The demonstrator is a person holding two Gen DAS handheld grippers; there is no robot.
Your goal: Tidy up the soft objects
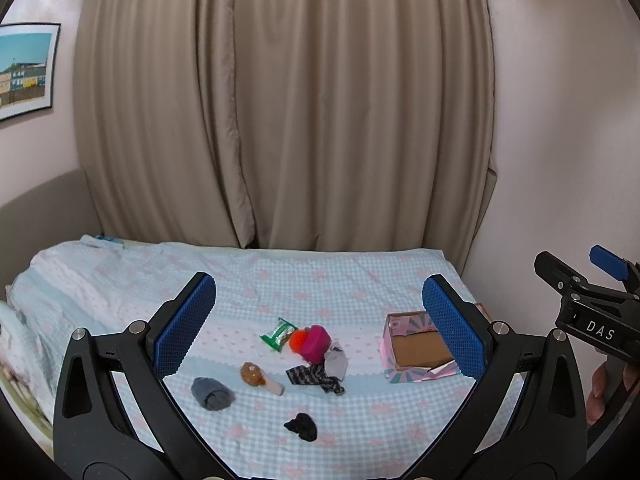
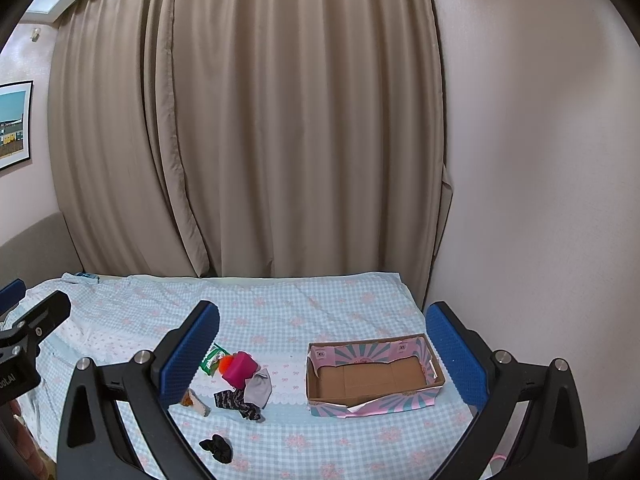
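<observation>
Soft things lie on the bed (image 1: 280, 280): a rolled grey sock (image 1: 212, 394), a black scrunchie (image 1: 301, 427), a patterned black cloth (image 1: 316, 378), a light grey cloth (image 1: 336, 362), a magenta and orange plush (image 1: 312, 342), a brown toy (image 1: 256, 376) and a green packet (image 1: 279, 334). An empty pink cardboard box (image 2: 372, 376) stands to their right. My left gripper (image 1: 320, 328) is open and empty, held above the bed. My right gripper (image 2: 322, 356) is open and empty, held before the box.
Beige curtains (image 1: 280, 100) hang behind the bed. A pale wall (image 2: 540, 160) runs along the bed's right side. A framed picture (image 1: 24, 72) hangs at the left. Bedding is bunched at the bed's left end (image 1: 60, 280).
</observation>
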